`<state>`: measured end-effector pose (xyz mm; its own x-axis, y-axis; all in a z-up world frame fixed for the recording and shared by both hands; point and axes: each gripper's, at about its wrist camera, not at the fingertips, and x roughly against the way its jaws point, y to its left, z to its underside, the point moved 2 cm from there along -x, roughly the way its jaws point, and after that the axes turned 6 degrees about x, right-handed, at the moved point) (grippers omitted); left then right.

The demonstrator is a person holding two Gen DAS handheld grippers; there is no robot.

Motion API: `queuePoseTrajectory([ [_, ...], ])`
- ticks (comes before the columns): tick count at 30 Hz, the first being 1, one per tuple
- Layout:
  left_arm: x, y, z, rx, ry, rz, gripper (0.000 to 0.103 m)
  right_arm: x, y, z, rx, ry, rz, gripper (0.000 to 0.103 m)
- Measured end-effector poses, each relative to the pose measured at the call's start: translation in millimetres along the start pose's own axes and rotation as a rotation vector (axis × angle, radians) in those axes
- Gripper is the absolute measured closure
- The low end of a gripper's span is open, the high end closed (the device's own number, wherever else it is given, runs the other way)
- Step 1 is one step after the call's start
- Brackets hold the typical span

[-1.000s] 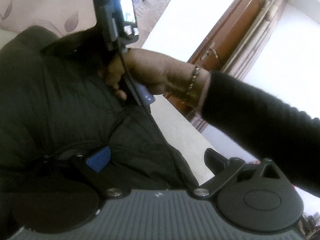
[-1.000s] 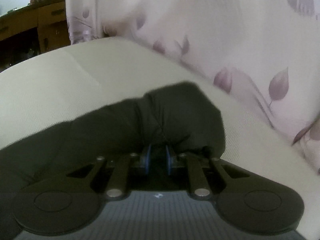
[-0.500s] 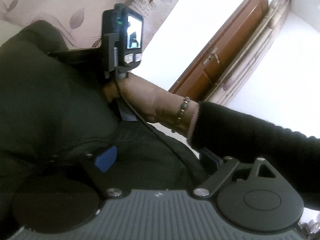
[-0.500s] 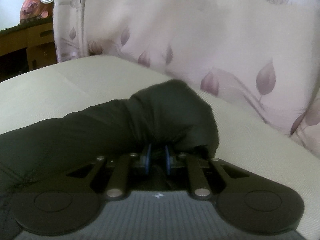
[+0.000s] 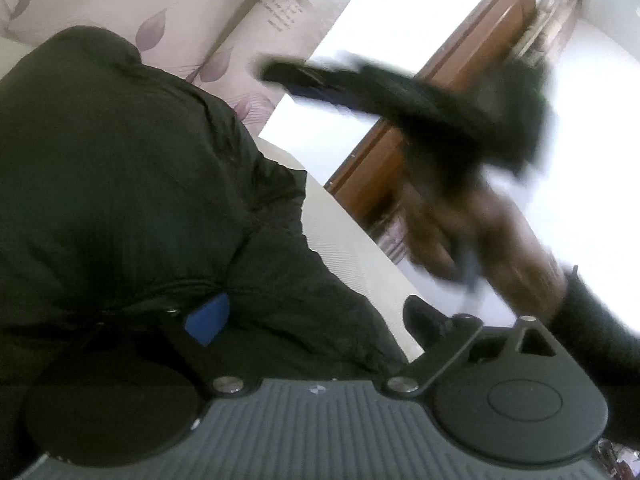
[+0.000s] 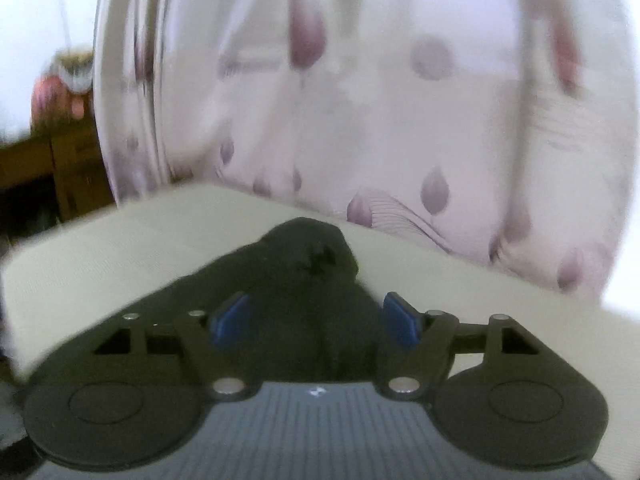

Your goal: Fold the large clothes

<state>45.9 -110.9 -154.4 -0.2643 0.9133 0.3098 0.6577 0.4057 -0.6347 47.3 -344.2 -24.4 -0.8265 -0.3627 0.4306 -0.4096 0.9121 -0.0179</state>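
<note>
A large dark padded jacket (image 5: 132, 208) lies bunched on a cream cushioned surface (image 5: 352, 252). My left gripper (image 5: 312, 320) is open, its jaws spread wide over the jacket, with the left blue pad (image 5: 208, 318) resting against the fabric. In the right wrist view a dark fold of the jacket (image 6: 308, 264) lies on the cream surface (image 6: 120, 248) between the spread blue pads (image 6: 232, 320) of my right gripper (image 6: 316, 320), which is open. In the left wrist view the right gripper (image 5: 380, 92) appears blurred, raised above the surface.
A pale curtain with purple leaf print (image 6: 380, 112) hangs behind the cushion. A wooden door frame (image 5: 440, 80) and bright white wall stand at the right of the left wrist view. Dark wooden furniture (image 6: 52, 168) stands at far left.
My right gripper has opened and let go of the jacket fold, then lifted up and away. The left gripper stays open on the jacket.
</note>
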Motion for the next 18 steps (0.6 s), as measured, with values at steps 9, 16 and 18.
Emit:
queuePoseTrajectory([
  [9,-2.2,4.1,0.7,0.006,-0.012,0.003,0.008,66.9,56.8,111.9,-0.039,0.117,0.128,0.078],
  [16,-3.0,-2.2,8.1,-0.048,-0.001,-0.018,0.009,39.6,63.8,144.5,-0.025,0.167,0.204,0.079],
  [18,-4.7,-4.7,10.8,-0.083,0.004,-0.032,0.009,34.9,59.3,152.1,-0.064,0.129,0.206,0.080],
])
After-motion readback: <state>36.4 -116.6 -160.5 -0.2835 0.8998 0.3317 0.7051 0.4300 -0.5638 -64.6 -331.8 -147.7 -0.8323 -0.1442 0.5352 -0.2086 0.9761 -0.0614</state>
